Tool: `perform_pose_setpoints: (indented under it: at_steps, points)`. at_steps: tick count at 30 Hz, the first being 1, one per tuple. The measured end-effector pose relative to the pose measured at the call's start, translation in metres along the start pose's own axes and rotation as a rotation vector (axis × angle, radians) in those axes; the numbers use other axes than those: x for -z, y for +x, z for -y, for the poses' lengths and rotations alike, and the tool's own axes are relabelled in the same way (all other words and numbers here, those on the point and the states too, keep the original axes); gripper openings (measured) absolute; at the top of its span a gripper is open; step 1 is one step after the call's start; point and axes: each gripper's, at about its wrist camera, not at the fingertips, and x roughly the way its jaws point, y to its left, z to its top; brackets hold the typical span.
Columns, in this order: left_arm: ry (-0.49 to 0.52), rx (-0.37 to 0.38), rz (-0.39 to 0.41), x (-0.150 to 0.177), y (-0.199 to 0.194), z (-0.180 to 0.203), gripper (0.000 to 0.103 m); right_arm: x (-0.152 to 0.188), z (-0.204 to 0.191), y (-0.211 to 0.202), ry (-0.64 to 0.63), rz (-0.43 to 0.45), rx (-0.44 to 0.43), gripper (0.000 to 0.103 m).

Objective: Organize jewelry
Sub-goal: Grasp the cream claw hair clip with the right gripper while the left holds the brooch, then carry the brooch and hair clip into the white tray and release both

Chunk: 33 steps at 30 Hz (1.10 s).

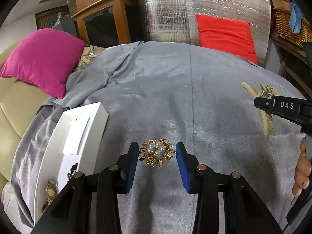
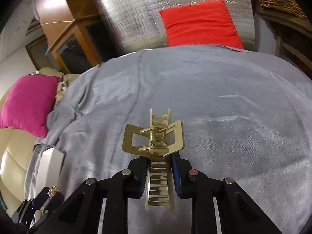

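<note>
A gold brooch with white pearls lies on the grey cloth. My left gripper is open, its blue-padded fingers on either side of the brooch without touching it. A beige claw hair clip is pinched between the fingers of my right gripper, which is shut on it. In the left wrist view the clip shows at the right with the right gripper on it. A white jewelry box stands at the left with a gold watch inside.
A pink cushion lies on a beige sofa at the left. A red cushion leans on a silver foil panel at the back. A wicker basket stands at the right. The person's hand shows at the right edge.
</note>
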Motion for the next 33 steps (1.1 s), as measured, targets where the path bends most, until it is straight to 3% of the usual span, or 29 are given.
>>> perform_pose_setpoints:
  at_steps: [15, 26, 33]
  points:
    - [-0.094, -0.050, 0.042, 0.025, -0.040, -0.057, 0.041, 0.029, -0.067, -0.056, -0.092, 0.028, -0.123, 0.024]
    - [-0.205, -0.047, 0.144, 0.022, -0.085, -0.111, 0.041, 0.049, -0.146, -0.077, -0.219, 0.054, -0.238, 0.025]
    - [-0.288, -0.114, 0.139, 0.016, -0.073, -0.159, 0.041, 0.053, -0.196, -0.074, -0.308, 0.043, -0.287, 0.025]
